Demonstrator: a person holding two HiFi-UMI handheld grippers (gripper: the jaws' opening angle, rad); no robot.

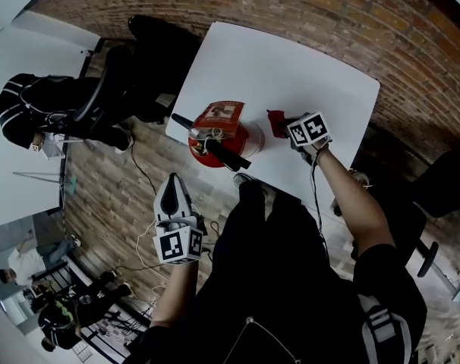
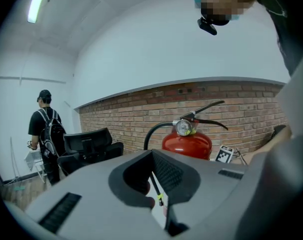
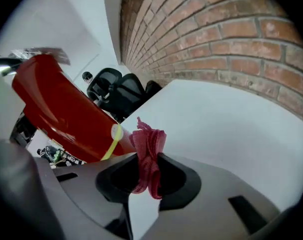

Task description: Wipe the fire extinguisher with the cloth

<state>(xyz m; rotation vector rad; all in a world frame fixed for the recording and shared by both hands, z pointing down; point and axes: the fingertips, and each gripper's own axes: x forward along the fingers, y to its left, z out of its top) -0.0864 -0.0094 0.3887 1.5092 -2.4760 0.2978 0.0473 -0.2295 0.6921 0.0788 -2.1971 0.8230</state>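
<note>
A red fire extinguisher (image 1: 228, 136) with a black hose and handle stands at the near edge of the white table (image 1: 291, 67). Just to its right my right gripper (image 1: 288, 124) is shut on a bunched red cloth (image 1: 276, 121). In the right gripper view the cloth (image 3: 148, 151) sticks up between the jaws, close beside the red cylinder (image 3: 59, 111) but apart from it. My left gripper (image 1: 171, 182) hangs off the table below the extinguisher, pointing at it. In the left gripper view the extinguisher (image 2: 187, 143) and its gauge face the left gripper (image 2: 159, 196), whose jaws are shut on nothing.
Black office chairs (image 1: 146, 59) stand past the table's left side. A person in black (image 1: 29, 108) sits at another white table, and in the left gripper view a person (image 2: 45, 129) stands far left. A brick wall (image 3: 206, 29) runs behind the table. Cables trail over the brick-patterned floor (image 1: 124, 203).
</note>
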